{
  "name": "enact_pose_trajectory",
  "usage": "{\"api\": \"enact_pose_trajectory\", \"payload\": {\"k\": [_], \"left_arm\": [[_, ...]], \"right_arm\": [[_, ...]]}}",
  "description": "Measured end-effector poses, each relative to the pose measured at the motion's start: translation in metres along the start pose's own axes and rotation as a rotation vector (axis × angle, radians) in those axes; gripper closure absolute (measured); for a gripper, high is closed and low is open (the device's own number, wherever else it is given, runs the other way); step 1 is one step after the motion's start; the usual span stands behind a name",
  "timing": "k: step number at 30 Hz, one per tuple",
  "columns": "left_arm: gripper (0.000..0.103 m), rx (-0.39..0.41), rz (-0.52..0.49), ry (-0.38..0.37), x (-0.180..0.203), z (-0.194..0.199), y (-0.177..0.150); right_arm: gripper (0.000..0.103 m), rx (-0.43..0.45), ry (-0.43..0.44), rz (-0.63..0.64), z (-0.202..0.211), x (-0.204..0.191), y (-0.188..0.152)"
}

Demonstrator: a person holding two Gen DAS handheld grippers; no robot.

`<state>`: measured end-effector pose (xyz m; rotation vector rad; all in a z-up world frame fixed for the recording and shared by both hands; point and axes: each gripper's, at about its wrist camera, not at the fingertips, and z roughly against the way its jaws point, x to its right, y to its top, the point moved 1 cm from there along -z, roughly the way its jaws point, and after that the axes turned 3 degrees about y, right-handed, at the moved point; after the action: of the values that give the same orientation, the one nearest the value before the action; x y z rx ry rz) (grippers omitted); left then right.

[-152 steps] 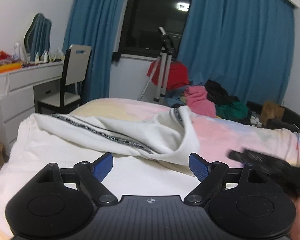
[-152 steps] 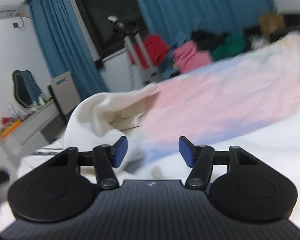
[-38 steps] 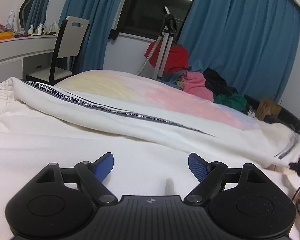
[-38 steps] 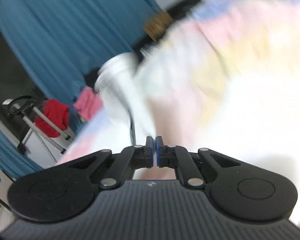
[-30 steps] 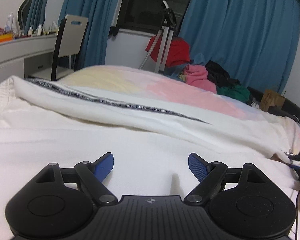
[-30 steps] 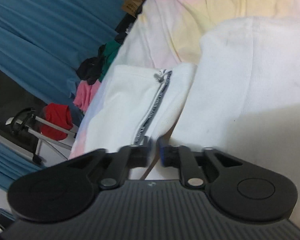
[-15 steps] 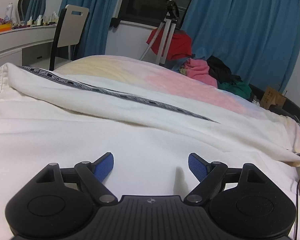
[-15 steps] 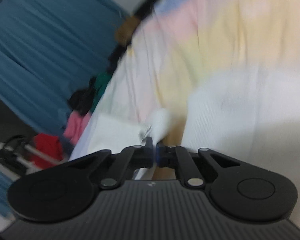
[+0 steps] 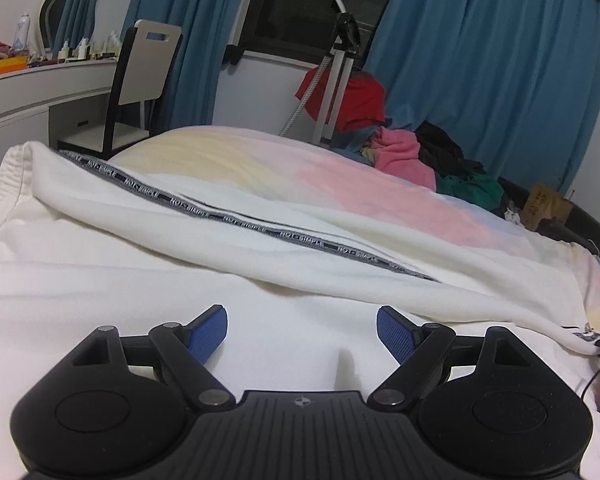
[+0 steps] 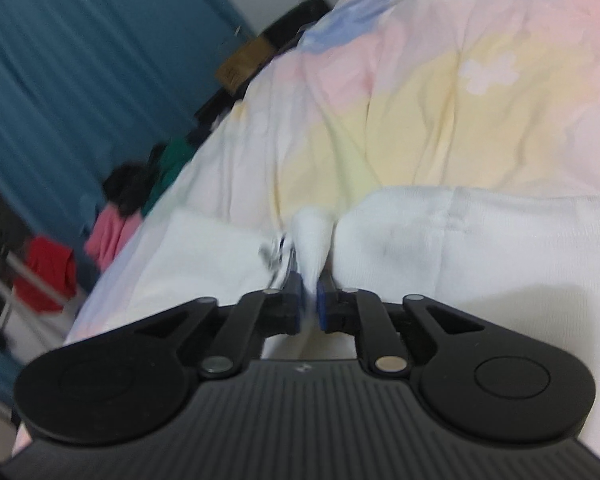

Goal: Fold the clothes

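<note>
In the left wrist view, the left gripper (image 9: 300,330) is hovering with its jaws spread wide and nothing between them, low over the white garment (image 9: 148,280) that is filling the lower half of the frame. A folded-over leg of it, carrying a grey lettered stripe (image 9: 236,220), is running diagonally from the upper left down to the right edge, lying on the pastel bedspread (image 9: 340,176). To do this step well, I judge the free claw should be pressing or pinning the cloth near the fold line while the other end is being carried over, so the layers are not sliding. As for containers, a brown cardboard box (image 9: 546,206) is sitting at the right beyond the bed; what it holds cannot be made out. A heap of clothes (image 9: 404,156) is lying loose, not in any bin.

In the right wrist view, which is somewhat blurred, the right gripper (image 10: 309,300) is pinching a tuft of the white garment (image 10: 480,240) between nearly closed jaws at the frame's centre, with the striped hem just left of it. The pull should be staying level and slow, I think, so the edge is landing square. The same box (image 10: 246,64) is showing at the upper left, its contents unseen.
</note>
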<state>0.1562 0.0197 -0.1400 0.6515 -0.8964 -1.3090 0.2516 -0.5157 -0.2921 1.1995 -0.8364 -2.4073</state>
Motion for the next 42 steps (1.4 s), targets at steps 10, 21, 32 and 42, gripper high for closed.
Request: {"api": "enact_pose_trajectory", "payload": {"k": [10, 21, 32, 42], "left_arm": [[0.018, -0.042, -0.012, 0.007, -0.009, 0.045, 0.001], [0.015, -0.161, 0.141, 0.072, -0.062, 0.101, 0.0], [0.015, -0.139, 0.391, 0.035, -0.103, 0.082, 0.055], [0.016, -0.169, 0.743, 0.058, -0.18, -0.06, 0.079]], "right_arm": [[0.033, -0.05, 0.013, 0.129, 0.113, -0.026, -0.005], [0.033, -0.131, -0.099, 0.011, 0.171, 0.02, 0.003], [0.033, -0.164, 0.037, 0.125, 0.181, -0.028, -0.031], [0.034, -0.171, 0.042, 0.274, 0.128, -0.067, -0.078]]}}
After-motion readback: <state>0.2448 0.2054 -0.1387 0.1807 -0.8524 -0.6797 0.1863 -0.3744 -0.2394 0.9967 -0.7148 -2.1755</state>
